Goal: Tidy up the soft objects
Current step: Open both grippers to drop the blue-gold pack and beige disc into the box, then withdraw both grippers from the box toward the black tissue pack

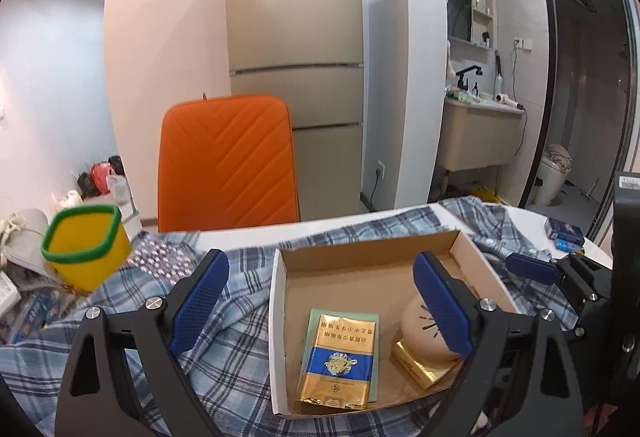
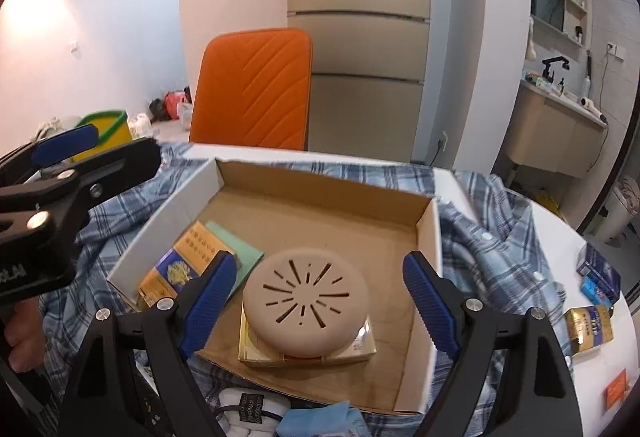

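Note:
An open cardboard box (image 1: 360,257) (image 2: 324,193) rests on a blue plaid shirt (image 1: 240,317) (image 2: 488,237) spread over the table. Inside lie a gold-and-blue packet (image 1: 338,361) (image 2: 176,265) on a green sheet, and a round beige slotted disc (image 2: 306,295) (image 1: 420,325) on a small gold box (image 2: 360,347). My left gripper (image 1: 320,297) is open and empty, hovering over the box's left wall. My right gripper (image 2: 320,297) is open and empty, its jaws standing either side of the beige disc. White socks (image 2: 248,413) and a light blue cloth (image 2: 316,419) lie at the box's near edge.
A yellow bin with a green rim (image 1: 84,245) (image 2: 108,129) stands at the left. An orange chair (image 1: 228,165) (image 2: 256,89) is behind the table, with a fridge (image 1: 296,37) beyond. Small blue and gold packets (image 2: 592,317) (image 1: 564,231) lie at the table's right edge.

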`<state>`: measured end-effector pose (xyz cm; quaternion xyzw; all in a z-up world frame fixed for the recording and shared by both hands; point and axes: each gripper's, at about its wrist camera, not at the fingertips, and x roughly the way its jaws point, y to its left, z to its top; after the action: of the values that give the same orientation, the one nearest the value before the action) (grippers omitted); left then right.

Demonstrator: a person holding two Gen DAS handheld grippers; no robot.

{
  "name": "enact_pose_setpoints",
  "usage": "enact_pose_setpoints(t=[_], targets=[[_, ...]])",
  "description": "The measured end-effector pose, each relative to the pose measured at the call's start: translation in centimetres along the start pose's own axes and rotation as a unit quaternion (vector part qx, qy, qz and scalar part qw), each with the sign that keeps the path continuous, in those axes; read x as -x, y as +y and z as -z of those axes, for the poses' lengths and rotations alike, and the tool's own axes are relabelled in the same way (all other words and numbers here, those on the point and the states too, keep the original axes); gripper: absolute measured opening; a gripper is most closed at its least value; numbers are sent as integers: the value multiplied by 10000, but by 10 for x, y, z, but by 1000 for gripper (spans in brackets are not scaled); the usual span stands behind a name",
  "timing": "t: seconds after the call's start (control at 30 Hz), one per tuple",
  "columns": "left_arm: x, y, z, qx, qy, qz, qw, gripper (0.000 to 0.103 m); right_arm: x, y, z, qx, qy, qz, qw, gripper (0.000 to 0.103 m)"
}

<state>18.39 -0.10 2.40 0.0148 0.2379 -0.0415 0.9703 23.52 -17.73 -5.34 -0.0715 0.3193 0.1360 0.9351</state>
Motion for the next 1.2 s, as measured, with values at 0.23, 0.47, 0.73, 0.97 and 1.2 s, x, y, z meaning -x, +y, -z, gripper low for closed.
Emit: enact_pose_setpoints(t=[0.23, 0.47, 0.73, 0.97, 1.2], targets=[[33, -3, -9, 2, -490, -40, 9988, 93, 39, 0, -11, -27, -456, 101, 9989, 87], [72, -6, -14, 23, -983, 61, 9951, 102, 85, -2, -13, -183, -802, 303, 9961, 87], [115, -6, -12, 78, -1480, 24, 9889, 102, 158, -4, -3, -150, -1813, 855, 9796, 103], [138, -4, -3, 132, -1514, 134, 9883, 102, 195, -6, 11, -208, -2066, 1027, 9728, 103], [161, -6, 14, 86, -1832, -138, 9829, 102, 221, 3, 30, -176, -2293, 1149, 9664, 103]])
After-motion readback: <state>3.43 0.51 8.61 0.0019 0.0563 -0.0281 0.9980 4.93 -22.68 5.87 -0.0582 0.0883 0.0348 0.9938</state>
